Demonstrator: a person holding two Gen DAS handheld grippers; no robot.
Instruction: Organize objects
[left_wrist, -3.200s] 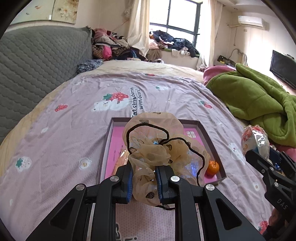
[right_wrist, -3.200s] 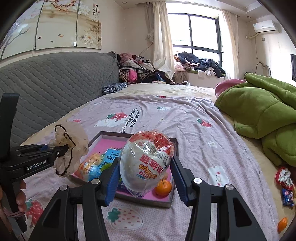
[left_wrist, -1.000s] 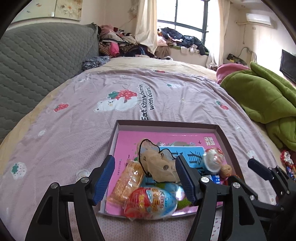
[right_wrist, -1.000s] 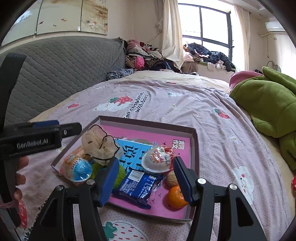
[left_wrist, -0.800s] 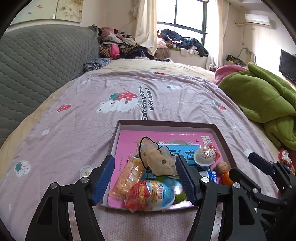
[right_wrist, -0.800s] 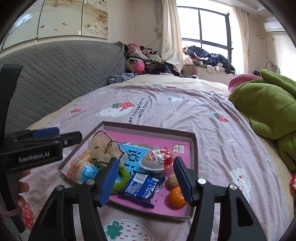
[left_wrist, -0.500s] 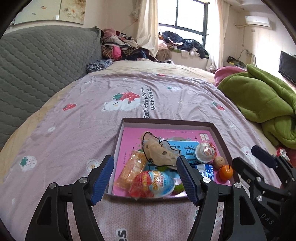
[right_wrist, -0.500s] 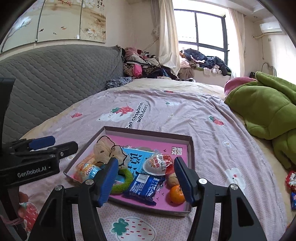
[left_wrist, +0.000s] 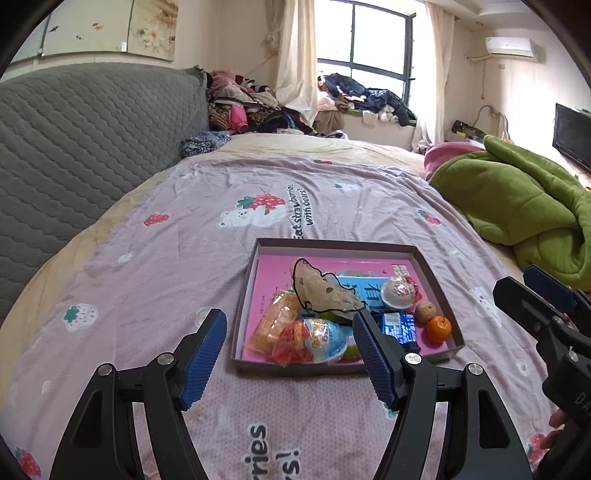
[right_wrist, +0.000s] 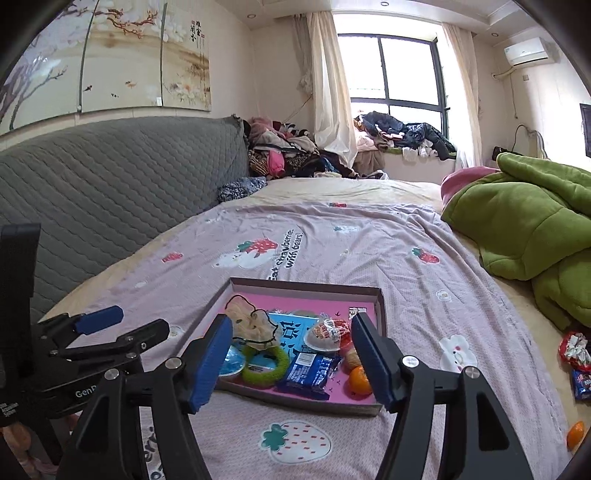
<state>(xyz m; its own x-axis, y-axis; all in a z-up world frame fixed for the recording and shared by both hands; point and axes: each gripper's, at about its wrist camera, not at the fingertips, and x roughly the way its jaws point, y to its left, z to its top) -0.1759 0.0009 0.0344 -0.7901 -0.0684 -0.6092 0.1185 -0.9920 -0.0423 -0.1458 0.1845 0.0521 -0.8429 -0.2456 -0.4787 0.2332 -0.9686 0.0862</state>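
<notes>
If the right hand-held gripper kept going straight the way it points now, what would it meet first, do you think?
Probably the blue snack packet in the tray, though depth is hard to judge. The right hand-held gripper is empty, its jaws opening.

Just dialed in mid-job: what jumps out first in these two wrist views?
The shallow pink-lined tray on the lilac strawberry bedspread, crowded with snacks, a beige scrunchie and a small orange. Both grippers hang empty before it. A rumpled green blanket fills the right, with stray wrappers below it.

Home bedroom — bed (left_wrist: 332, 192), clothes piles (right_wrist: 288, 155).
</notes>
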